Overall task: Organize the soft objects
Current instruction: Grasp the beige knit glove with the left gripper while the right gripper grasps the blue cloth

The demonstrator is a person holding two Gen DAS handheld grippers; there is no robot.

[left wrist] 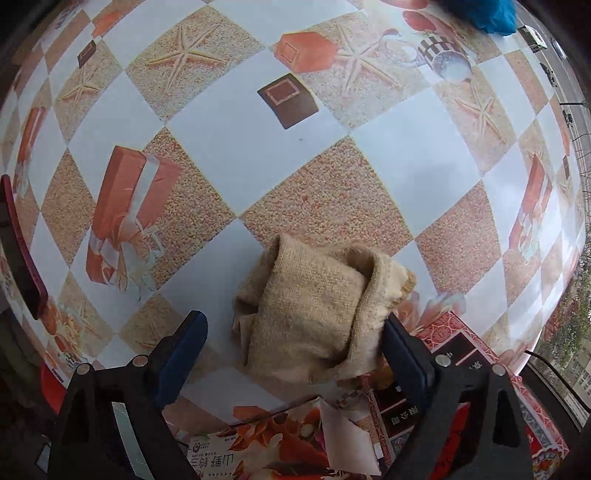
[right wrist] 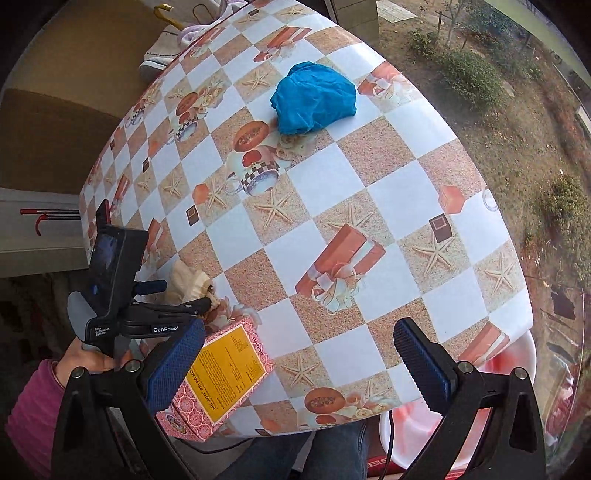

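A folded beige knitted cloth [left wrist: 314,310] lies on the checked tablecloth, partly over a red box. My left gripper [left wrist: 295,339] is open around its near end, the right finger [left wrist: 402,347] touching the cloth edge. The right wrist view shows that cloth [right wrist: 188,282] beside the left gripper [right wrist: 162,299]. A crumpled blue cloth [right wrist: 314,98] lies near the table's far edge; a corner of it shows in the left wrist view [left wrist: 484,14]. My right gripper [right wrist: 299,358] is open and empty above the near table edge.
A red and yellow box [right wrist: 221,373] sits at the near left corner of the table [right wrist: 332,184], also in the left wrist view [left wrist: 461,369]. A printed packet [left wrist: 258,450] lies next to it. A white basin [right wrist: 491,406] stands below the table on the right.
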